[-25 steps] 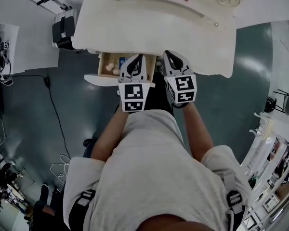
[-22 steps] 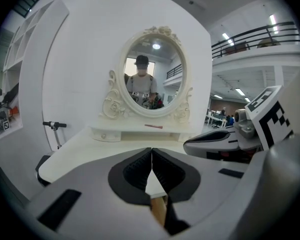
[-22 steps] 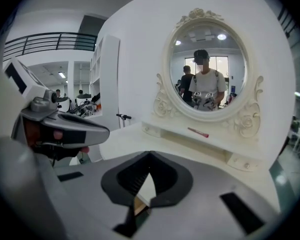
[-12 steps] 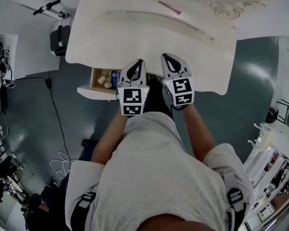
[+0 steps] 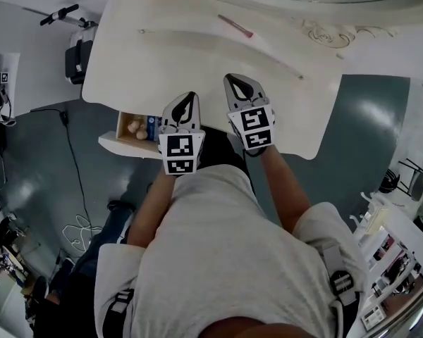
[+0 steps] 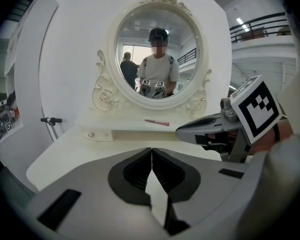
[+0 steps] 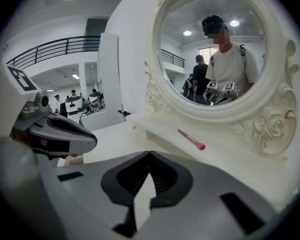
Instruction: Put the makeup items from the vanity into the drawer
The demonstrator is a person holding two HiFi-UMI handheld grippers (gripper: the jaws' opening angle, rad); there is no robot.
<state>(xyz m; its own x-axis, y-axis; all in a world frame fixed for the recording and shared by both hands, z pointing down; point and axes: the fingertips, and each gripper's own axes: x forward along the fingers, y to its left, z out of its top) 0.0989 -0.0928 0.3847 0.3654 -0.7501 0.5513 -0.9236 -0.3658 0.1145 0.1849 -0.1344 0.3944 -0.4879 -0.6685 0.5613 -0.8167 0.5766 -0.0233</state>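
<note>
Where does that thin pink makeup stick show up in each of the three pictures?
Head view: pink stick upper middle, near the top edge.
Left gripper view: stick near centre, under the carved mirror frame.
Right gripper view: stick right of centre.
Shared landmark: that frame.

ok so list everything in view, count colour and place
vanity: one, cream-white, in front of the person
mirror: one, oval, ornate cream frame, at the vanity's back
makeup stick: one, pink, on the raised shelf below the mirror
drawer: one, open, under the vanity's left end
beige items: about two, round, in the drawer
blue item: one, in the drawer
left gripper: grey, shut, empty
right gripper: grey, shut, empty
</note>
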